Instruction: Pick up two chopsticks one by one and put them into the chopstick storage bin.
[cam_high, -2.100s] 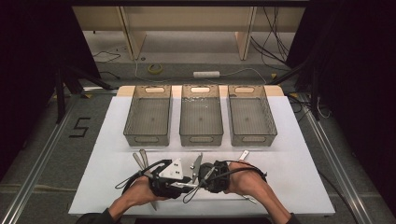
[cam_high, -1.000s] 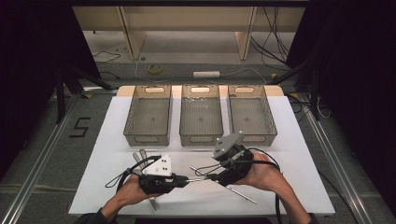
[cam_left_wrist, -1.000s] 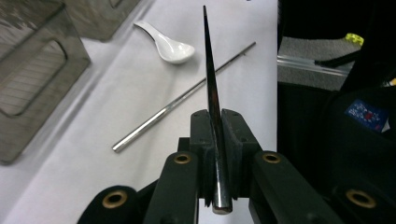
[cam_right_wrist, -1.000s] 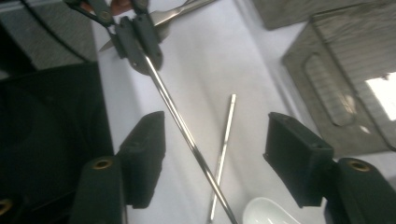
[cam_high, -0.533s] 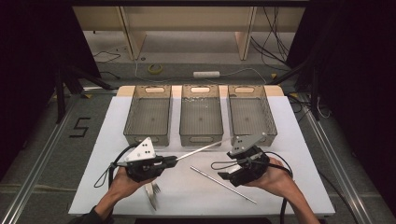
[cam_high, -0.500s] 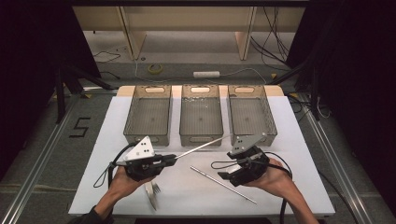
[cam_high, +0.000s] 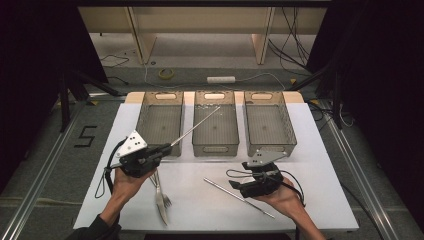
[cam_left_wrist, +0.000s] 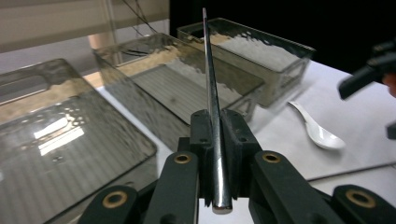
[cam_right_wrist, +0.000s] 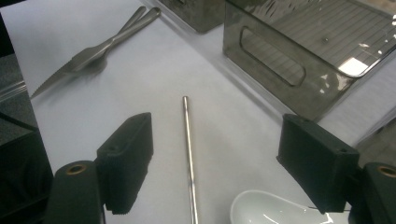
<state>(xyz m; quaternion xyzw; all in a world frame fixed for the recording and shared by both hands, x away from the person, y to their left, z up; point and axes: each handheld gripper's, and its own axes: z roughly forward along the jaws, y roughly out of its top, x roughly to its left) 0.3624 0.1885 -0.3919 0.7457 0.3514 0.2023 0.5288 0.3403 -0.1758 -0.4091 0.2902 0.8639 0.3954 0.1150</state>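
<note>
Steel chopstick (cam_left_wrist: 211, 88), thin and silvery, is clamped in the left gripper (cam_high: 161, 149), raised toward the clear bins. The right gripper (cam_right_wrist: 219, 163), jaws just widened, hovers over another steel chopstick (cam_right_wrist: 188, 154).

the high view looks forward and down from above the person's side, far enough to take in the whole white counter (cam_high: 320, 150). the left gripper view rides close behind the left tool (cam_left_wrist: 215, 140), facing along it toward three grey bins (cam_left_wrist: 177, 88). the right gripper view sits low behind the right tool (cam_right_wrist: 219, 163), angled down. all three share the bins and counter.
</note>
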